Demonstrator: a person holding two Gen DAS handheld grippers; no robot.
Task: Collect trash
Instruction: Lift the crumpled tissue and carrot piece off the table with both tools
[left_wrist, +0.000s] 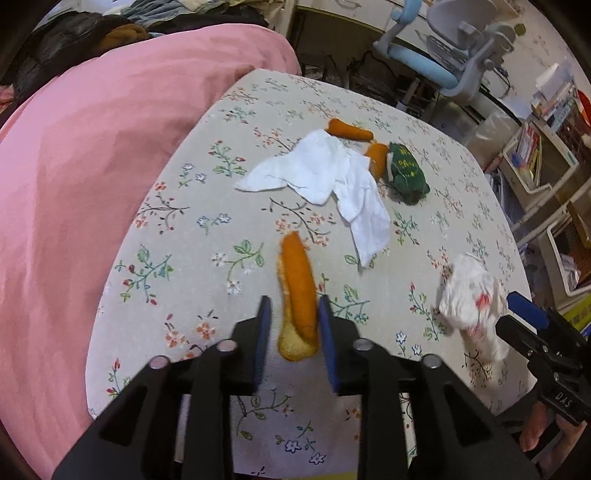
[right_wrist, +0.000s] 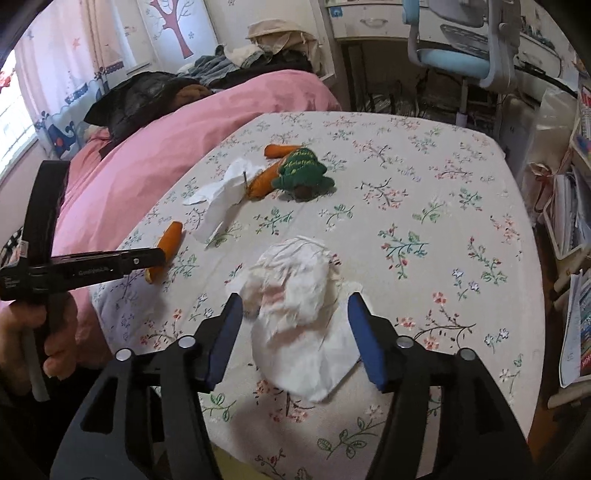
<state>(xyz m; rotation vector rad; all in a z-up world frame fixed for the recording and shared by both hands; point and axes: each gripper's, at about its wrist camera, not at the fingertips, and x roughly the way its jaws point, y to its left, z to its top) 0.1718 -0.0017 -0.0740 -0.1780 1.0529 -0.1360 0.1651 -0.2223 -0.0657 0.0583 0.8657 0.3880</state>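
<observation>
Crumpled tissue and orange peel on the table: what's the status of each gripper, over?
Left gripper open, straddling orange peel. Right gripper open around crumpled tissue, not gripping. Nothing in the way.

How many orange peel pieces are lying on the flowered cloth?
3. One lies between the left gripper's fingers. One lies partly under the flat white tissue, beside the green wrapper. One lies at the far side, behind that tissue. More may be hidden under the tissues.
</observation>
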